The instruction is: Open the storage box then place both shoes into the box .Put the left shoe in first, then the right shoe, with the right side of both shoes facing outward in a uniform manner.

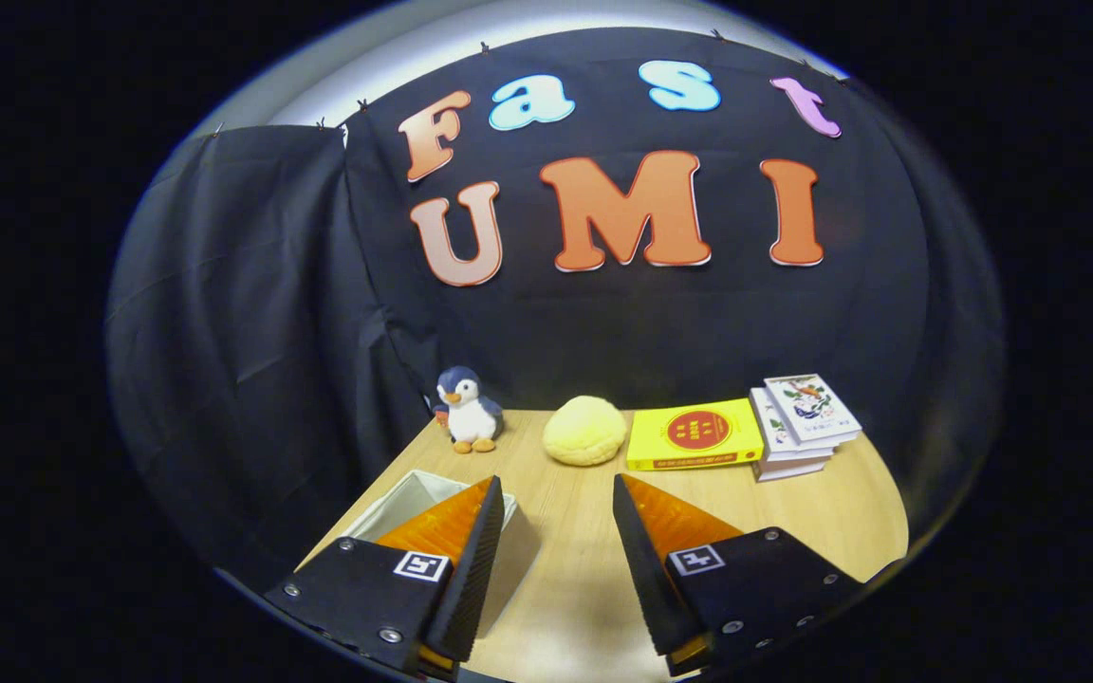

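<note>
My gripper (556, 493) hangs open above the wooden table (822, 512), with nothing between its fingers. A pale open box (404, 498) stands under and just left of the left finger, which covers much of it; its inside looks light and I see nothing in it. I cannot tell whether this is the storage box.
Beyond the fingers, along the back of the table, stand a plush penguin (466, 410), a yellow bun-shaped cushion (584, 430), a yellow book (695, 434) and a stack of white books (801, 425). Black cloth walls close the back and the left side.
</note>
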`<act>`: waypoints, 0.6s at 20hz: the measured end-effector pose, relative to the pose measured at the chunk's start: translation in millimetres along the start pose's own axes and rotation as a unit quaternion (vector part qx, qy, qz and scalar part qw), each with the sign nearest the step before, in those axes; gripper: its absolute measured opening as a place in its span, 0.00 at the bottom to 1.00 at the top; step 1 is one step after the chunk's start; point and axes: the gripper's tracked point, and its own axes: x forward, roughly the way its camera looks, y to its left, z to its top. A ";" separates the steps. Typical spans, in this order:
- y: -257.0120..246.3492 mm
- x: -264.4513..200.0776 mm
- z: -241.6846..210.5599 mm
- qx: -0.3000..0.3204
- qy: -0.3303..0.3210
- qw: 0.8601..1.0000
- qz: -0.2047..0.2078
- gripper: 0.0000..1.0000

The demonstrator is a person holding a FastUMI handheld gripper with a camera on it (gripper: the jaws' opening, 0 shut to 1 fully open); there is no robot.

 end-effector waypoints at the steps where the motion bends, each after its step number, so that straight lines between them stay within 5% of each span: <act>1: -10.8 -7.1 10.7 -0.005 -0.015 1.000 -0.007 0.73; 5: -47.8 -39.3 50.8 -0.055 -0.091 0.994 -0.039 0.85; 12: -68.3 -92.6 98.9 -0.084 -0.186 0.977 -0.056 0.89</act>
